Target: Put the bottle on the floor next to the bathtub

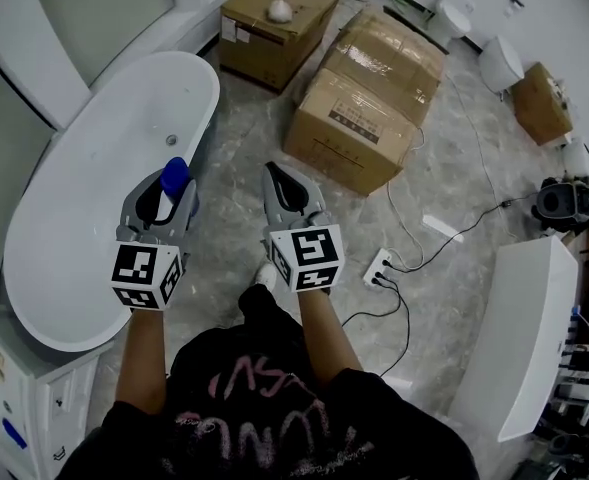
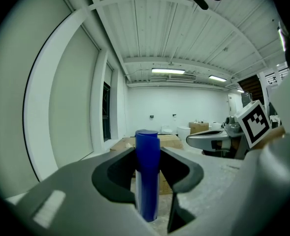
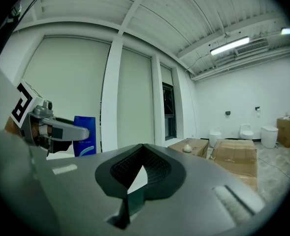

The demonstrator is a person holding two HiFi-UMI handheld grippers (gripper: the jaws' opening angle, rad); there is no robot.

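Bathtub (image 1: 74, 178): shell looked white, glossy and smooth. Bottle (image 2: 147, 176): blue plastic, smooth, with a slight sheen. Left gripper (image 2: 147, 154) and right gripper (image 3: 144, 149): bodies were grey matt plastic; pads (image 3: 130, 168) were black and finely ribbed, rubbery in look. Marker cubes (image 1: 304, 256): faces carried matt black-and-white print. Cardboard boxes (image 1: 369, 103): brown and matt, with shinier tape along the seams. Floor (image 1: 244, 138): grey, marbled, stone-like, fairly smooth. Person's shirt (image 1: 264, 408): black cloth, matt, printed.
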